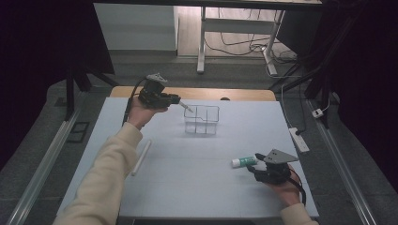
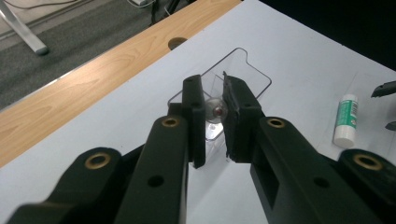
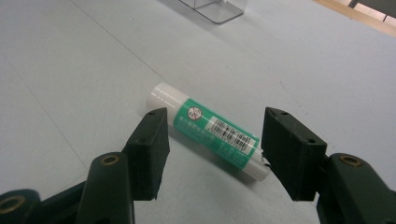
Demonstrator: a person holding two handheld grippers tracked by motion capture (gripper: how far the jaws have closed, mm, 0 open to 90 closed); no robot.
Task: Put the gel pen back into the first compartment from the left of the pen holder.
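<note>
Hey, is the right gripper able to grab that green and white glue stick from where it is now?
Probably yes: the right gripper has its jaws open on either side of the glue stick, which lies flat on the table with nothing between them.

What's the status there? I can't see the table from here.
Left tool shut on a clear pen, at the clear organizer. Right tool open around the glue stick. Nothing in the way.

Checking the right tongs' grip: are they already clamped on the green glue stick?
No: the right tongs stand open, with the glue stick lying on the table between them.
</note>
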